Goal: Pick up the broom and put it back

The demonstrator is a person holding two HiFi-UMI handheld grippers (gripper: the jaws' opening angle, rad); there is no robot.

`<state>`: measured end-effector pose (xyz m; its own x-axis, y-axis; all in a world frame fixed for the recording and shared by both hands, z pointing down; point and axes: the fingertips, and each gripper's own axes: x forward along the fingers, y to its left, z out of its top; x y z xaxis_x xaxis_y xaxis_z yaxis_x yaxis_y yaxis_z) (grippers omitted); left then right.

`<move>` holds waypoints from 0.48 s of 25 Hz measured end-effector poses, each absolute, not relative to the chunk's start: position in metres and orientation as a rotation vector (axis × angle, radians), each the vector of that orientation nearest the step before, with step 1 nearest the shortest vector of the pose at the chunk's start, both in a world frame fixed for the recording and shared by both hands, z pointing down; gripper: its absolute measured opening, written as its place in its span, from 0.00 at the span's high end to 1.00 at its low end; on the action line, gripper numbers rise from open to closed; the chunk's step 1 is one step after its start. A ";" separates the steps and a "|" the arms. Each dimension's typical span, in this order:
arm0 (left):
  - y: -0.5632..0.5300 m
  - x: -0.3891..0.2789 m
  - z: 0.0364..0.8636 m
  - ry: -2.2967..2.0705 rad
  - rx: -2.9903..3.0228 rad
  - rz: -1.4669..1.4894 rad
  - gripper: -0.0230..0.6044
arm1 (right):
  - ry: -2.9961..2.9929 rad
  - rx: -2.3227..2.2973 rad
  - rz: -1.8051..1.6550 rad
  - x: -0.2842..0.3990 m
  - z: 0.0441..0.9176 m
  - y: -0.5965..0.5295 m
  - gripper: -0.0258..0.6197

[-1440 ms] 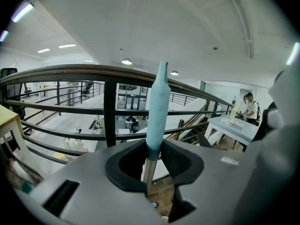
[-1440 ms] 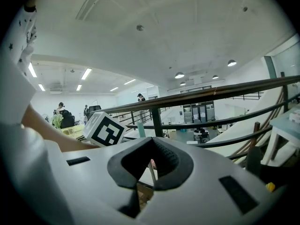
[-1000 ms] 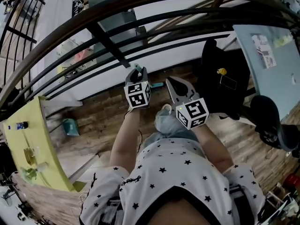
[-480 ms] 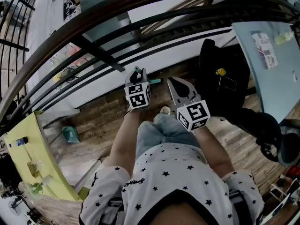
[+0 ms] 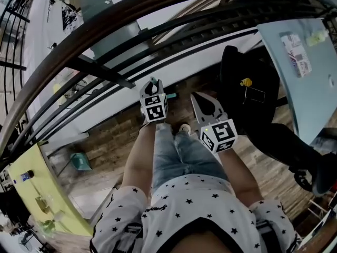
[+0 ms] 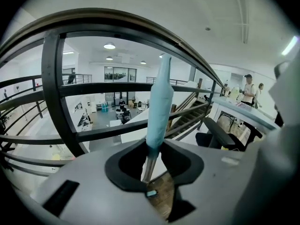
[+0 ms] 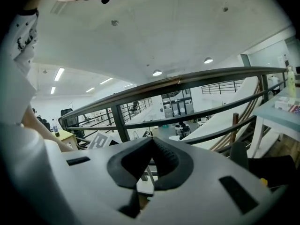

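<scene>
The broom's teal grip (image 6: 158, 97) and metal pole (image 6: 148, 165) stand upright between the jaws of my left gripper (image 6: 150, 159), which is shut on the handle. In the head view the left gripper (image 5: 153, 87) is just in front of the railing, with the teal top of the handle at its tip. A teal piece (image 5: 172, 95) lies low by the floor beside it. My right gripper (image 5: 203, 102) hovers to the right at about the same height. Its jaws meet at the tips with nothing between them (image 7: 151, 143).
A dark railing (image 5: 100, 70) with a wooden top rail runs across ahead. A black office chair (image 5: 247, 86) and a pale table (image 5: 303, 73) stand at the right. At the left are a yellow table (image 5: 31, 191) and a teal dustpan (image 5: 80, 161) on the wooden floor.
The person has stepped closer to the railing, and both grippers have sunk a little with the body. The left gripper still holds the broom handle.
</scene>
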<state>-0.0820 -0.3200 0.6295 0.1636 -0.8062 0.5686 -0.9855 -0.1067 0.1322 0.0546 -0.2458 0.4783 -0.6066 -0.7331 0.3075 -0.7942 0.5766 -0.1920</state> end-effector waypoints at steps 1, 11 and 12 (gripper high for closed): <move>-0.325 -0.080 0.631 -1.688 1.970 0.499 0.79 | -2.606 1.287 0.467 0.055 0.480 -0.248 0.97; -0.385 -0.078 0.657 -1.671 2.036 0.538 0.79 | -2.544 1.354 0.517 0.057 0.509 -0.268 0.97; -0.391 -0.079 0.661 -1.664 2.035 0.553 0.79 | -2.541 1.360 0.520 0.056 0.511 -0.271 0.97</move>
